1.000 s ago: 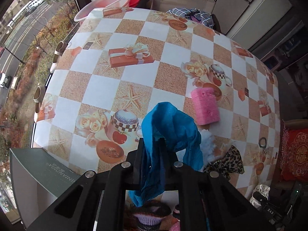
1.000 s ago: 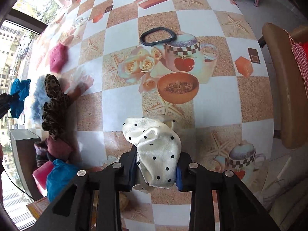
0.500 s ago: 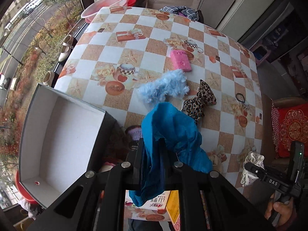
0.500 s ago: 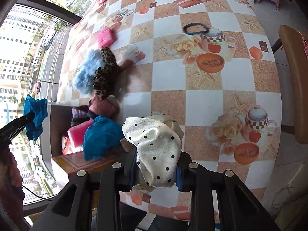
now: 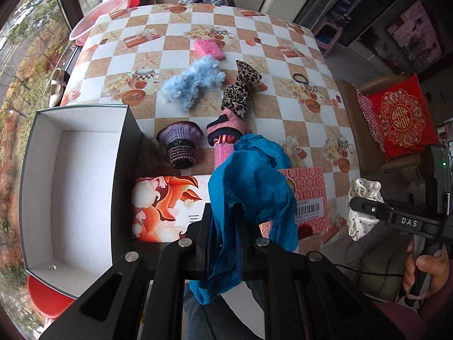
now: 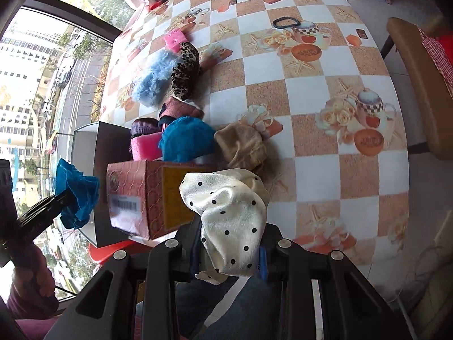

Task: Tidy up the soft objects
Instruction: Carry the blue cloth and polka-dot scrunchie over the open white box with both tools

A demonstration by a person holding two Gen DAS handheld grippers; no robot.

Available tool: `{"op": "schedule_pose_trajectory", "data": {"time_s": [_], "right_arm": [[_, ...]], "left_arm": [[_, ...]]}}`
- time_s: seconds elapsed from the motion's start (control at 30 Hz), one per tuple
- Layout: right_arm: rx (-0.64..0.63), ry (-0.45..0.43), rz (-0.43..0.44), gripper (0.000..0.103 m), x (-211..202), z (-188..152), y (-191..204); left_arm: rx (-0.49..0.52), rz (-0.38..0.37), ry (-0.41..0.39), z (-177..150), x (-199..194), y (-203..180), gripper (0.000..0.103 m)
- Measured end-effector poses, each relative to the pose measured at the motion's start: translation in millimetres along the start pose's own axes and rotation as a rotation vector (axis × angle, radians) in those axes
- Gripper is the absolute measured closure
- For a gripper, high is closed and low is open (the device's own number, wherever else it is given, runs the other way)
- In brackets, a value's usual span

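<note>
My left gripper (image 5: 225,226) is shut on a blue cloth (image 5: 252,187) and holds it high above the table's near edge; it also shows in the right wrist view (image 6: 75,192). My right gripper (image 6: 229,243) is shut on a white polka-dot scrunchie (image 6: 232,212), also seen in the left wrist view (image 5: 363,206). On the table lie a fluffy light-blue scrunchie (image 5: 192,82), a leopard scrunchie (image 5: 240,90), a pink sponge (image 5: 209,49), a purple knit piece (image 5: 181,144), a pink knit piece (image 5: 226,131) and a beige scrunchie (image 6: 243,144).
An open grey box with a white inside (image 5: 73,192) stands at the table's left near corner. A pink printed carton (image 5: 308,195) lies beside it. A black hair tie (image 5: 301,78) lies far right. A chair with a red cushion (image 5: 402,116) stands right of the table.
Both grippers have pulled back and risen from the table with their cloths held. The box and carton have come into view below.
</note>
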State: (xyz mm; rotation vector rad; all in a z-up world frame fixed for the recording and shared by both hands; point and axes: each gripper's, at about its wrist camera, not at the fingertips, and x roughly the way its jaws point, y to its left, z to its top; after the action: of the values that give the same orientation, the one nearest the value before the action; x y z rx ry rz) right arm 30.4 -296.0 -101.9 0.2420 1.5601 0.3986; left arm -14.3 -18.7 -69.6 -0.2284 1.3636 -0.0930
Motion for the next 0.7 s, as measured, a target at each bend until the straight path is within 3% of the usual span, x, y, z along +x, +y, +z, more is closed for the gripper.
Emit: {"op": "schedule_pose_trajectory", "data": {"time_s": [0.17, 0.4, 0.7], "right_arm": [[0.019, -0.037, -0.003, 0.07, -9, -39, 33], [-0.055, -0.111, -0.02, 0.07, -22, -50, 86], [-0.245, -0.12, -0.016, 0.07, -10, -32, 163]], "left_arm": [[0.06, -0.044, -0.043, -9, -20, 12, 0.089], [0.072, -0.04, -0.135, -13, -50, 40, 0.089], [-0.057, 0.01, -0.224, -27, -74, 98, 0.089]]}}
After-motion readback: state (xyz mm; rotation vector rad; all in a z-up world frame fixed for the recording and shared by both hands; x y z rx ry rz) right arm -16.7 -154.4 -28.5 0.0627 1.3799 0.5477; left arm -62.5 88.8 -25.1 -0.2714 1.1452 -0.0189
